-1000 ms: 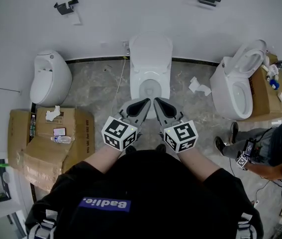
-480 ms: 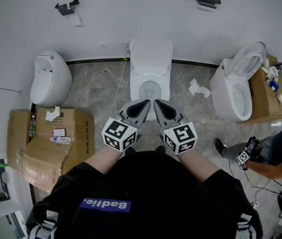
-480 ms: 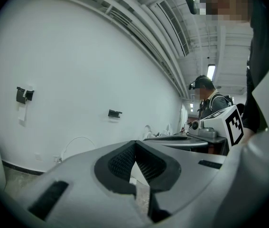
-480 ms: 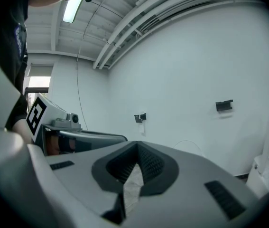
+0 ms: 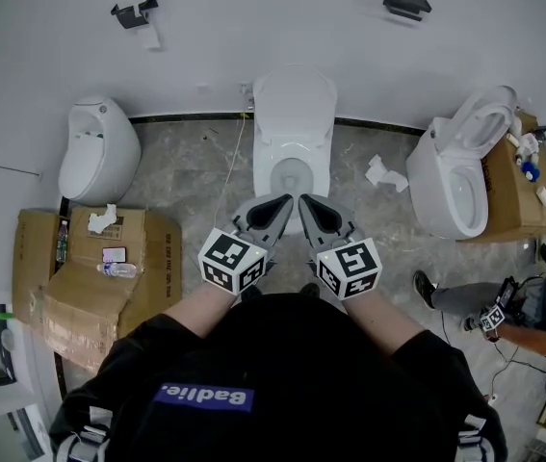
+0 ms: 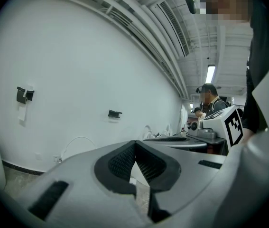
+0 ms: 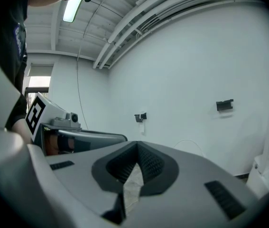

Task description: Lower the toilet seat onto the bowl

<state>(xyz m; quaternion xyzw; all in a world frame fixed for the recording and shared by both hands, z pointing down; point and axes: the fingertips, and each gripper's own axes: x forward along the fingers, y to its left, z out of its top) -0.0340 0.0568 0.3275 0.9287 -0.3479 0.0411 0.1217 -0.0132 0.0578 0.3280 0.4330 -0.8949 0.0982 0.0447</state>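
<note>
A white toilet [image 5: 293, 152] stands against the back wall in the head view. Its seat and lid [image 5: 294, 104] are tipped up against the wall, leaving the bowl [image 5: 294, 174] open. My left gripper [image 5: 282, 203] and right gripper [image 5: 309, 203] hang side by side just in front of the bowl's front rim, both pointing at it and touching nothing. In the left gripper view the jaws of the left gripper [image 6: 134, 160] are shut and empty. The right gripper [image 7: 136, 163] in its own view is likewise shut with nothing between the pads.
A white urinal-like fixture [image 5: 97, 150] stands at the left above flattened cardboard boxes [image 5: 90, 268] with a water bottle [image 5: 118, 269]. A second toilet [image 5: 460, 166] with raised seat stands at the right beside a box [image 5: 513, 186]. Crumpled paper [image 5: 385, 169] lies on the floor. Another person [image 5: 513, 306] crouches at far right.
Both grippers stay almost still and shut. The person at the far right has shifted further right and down, partly out of the picture.
</note>
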